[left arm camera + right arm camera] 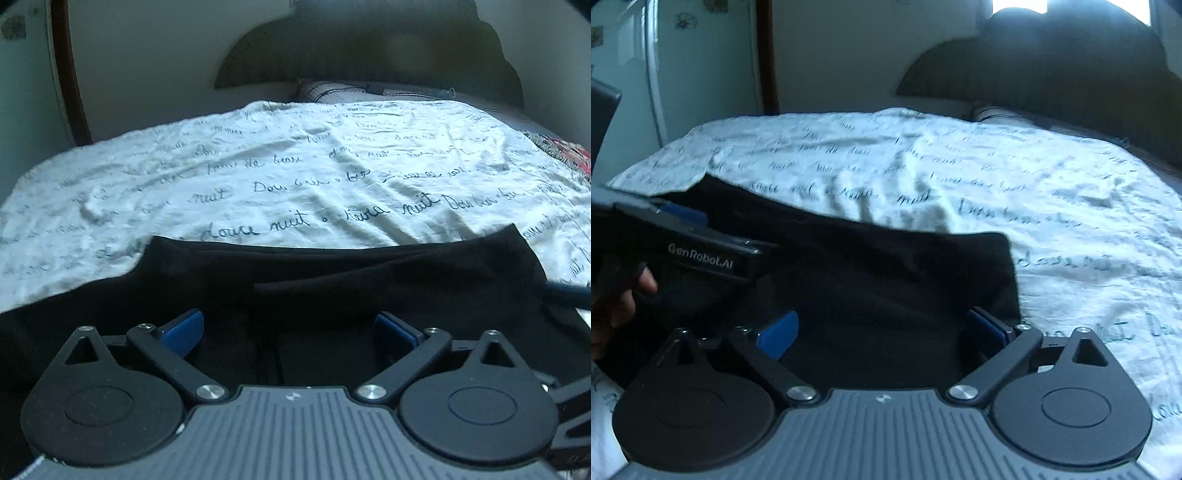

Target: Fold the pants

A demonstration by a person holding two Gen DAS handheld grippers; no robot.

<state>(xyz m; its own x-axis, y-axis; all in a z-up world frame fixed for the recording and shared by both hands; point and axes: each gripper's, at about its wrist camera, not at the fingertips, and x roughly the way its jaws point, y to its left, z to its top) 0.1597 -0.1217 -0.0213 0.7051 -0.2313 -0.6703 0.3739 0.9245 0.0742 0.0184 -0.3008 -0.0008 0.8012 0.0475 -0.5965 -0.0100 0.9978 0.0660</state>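
Black pants lie folded on a white bed sheet printed with script writing. Their far edge runs across the middle of the left wrist view. My left gripper hovers over the dark cloth with its blue pads wide apart and nothing pinched between them. In the right wrist view the pants end in a square corner at the right. My right gripper stands open above that end, its pads clear of the cloth. The left gripper's black body and the hand holding it show at the left.
A dark headboard and a pillow lie at the far end of the bed. Patterned red fabric shows at the right edge. A pale cabinet with a brown door frame stands to the left. White sheet extends right of the pants.
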